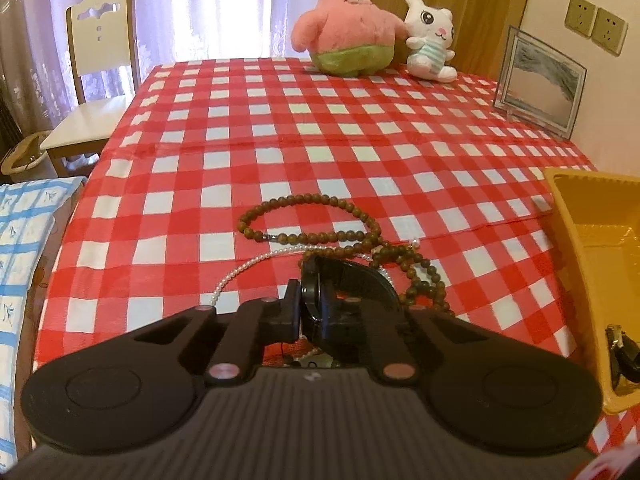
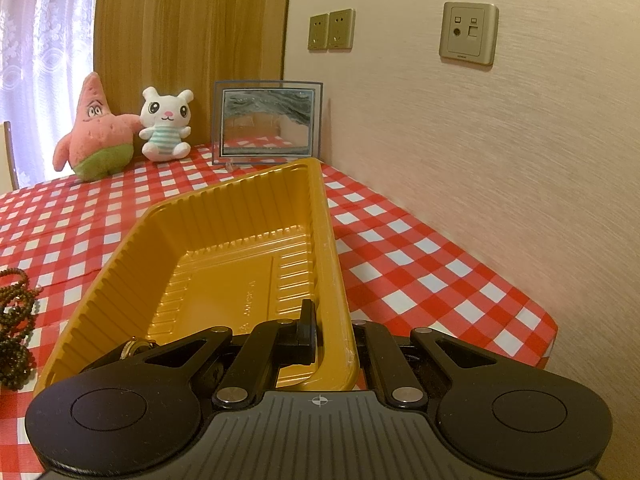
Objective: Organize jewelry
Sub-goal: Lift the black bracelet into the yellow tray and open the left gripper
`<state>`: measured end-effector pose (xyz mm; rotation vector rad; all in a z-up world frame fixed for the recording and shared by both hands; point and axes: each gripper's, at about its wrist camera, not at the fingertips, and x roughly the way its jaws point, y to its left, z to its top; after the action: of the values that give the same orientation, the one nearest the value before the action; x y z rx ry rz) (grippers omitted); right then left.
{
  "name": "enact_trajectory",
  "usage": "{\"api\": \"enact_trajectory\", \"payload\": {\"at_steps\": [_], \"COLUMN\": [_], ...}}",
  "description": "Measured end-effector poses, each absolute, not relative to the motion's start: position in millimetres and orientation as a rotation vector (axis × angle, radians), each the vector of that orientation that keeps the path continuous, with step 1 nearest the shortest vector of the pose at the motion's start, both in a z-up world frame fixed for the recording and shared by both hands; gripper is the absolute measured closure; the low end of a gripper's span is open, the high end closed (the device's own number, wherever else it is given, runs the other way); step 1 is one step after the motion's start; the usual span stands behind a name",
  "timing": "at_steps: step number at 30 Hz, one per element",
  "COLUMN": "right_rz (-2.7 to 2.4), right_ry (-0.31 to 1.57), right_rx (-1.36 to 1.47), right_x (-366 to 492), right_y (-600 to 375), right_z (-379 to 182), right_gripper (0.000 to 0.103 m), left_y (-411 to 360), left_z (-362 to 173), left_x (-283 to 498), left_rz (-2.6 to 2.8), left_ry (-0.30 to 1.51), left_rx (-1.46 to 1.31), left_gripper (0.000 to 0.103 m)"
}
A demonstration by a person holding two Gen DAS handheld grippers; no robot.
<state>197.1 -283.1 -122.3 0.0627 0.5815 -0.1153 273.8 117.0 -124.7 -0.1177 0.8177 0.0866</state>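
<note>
My left gripper [image 1: 314, 300] is shut on a black watch [image 1: 360, 276], pinching its round case while the strap curves off to the right. The watch is at a heap of jewelry on the checked cloth: a long brown bead necklace [image 1: 304, 236] and a white pearl strand [image 1: 240, 270]. To the right stands a yellow plastic tray [image 1: 580, 208]. My right gripper [image 2: 332, 332] is shut on that tray's [image 2: 224, 248] right wall, one finger inside and one outside. A metal-cased watch [image 2: 136, 346] lies in the tray's near corner. The brown beads [image 2: 16, 320] show at the left edge.
A pink star plush [image 1: 344, 28], a white bunny plush [image 1: 428, 40] and a glass sand picture [image 1: 540, 84] stand at the table's far side. A white chair [image 1: 96, 80] is at the left. The wall [image 2: 480, 160] runs along the table's right side.
</note>
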Motion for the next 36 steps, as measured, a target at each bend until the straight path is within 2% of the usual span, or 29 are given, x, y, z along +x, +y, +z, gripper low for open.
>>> {"api": "enact_trajectory", "payload": {"at_steps": [8, 17, 26, 36], "right_rz": [-0.115, -0.101, -0.078, -0.073], "right_ry": [0.581, 0.575, 0.566, 0.574], "right_rx": [0.063, 0.06, 0.045, 0.055], "right_x": [196.8, 200.0, 204.6, 205.5], "right_y": [-283.2, -280.8, -282.3, -285.1], "right_z": [-122.4, -123.9, -124.4, -125.6], "right_gripper": [0.098, 0.099, 0.099, 0.099], "left_y": [90.9, 5.8, -70.0, -96.7], "left_z": [-100.1, -90.0, -103.2, -130.8], "left_x": [271.1, 286.0, 300.2, 321.8], "left_rz": [-0.003, -0.234, -0.394, -0.394], "left_ry": [0.76, 0.719, 0.736, 0.808], "left_rx": [-0.101, -0.057, 0.013, 0.067], "left_gripper": [0.095, 0.095, 0.094, 0.093]}}
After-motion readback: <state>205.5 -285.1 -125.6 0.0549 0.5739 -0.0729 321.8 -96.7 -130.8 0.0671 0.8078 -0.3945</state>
